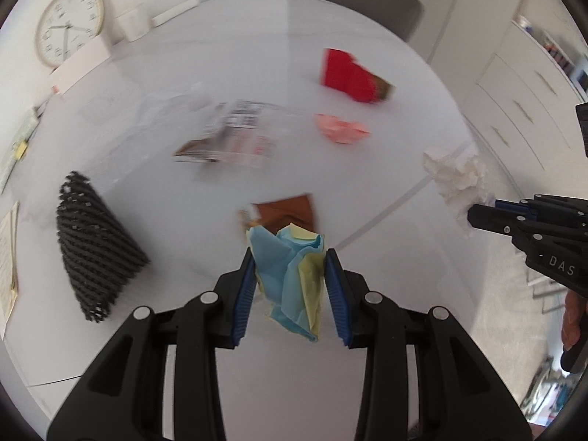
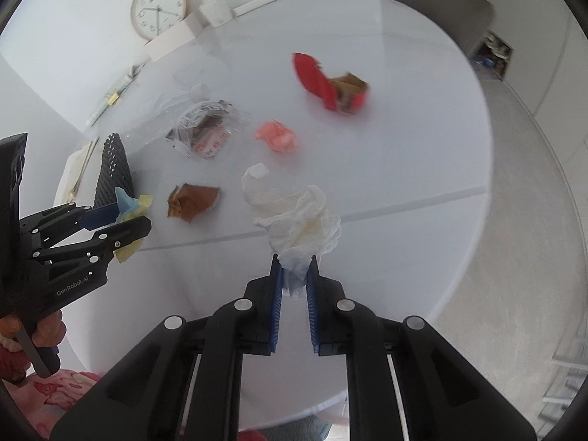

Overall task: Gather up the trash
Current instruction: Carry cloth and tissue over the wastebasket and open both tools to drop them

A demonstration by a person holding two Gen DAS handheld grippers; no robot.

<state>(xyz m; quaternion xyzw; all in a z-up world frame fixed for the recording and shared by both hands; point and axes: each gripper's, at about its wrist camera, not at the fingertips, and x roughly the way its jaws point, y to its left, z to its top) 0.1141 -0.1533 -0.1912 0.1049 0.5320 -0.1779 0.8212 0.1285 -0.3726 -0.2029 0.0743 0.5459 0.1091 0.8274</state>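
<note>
White table (image 2: 422, 139), scattered wrappers (image 2: 205, 132).

Glossy white table (image 2: 404, 139); crumpled matt paper tissue (image 2: 297, 217)

The near part of the desk (image 2: 422, 257) is bare, open to a low pass. Farther in, a brown wrapper (image 2: 193, 202), pink wad (image 2: 277, 136), clear packet (image 2: 205, 130) and red box (image 2: 327, 82) lie scattered with gaps between; a black mesh cone (image 1: 93, 242) blocks the left edge.
</note>
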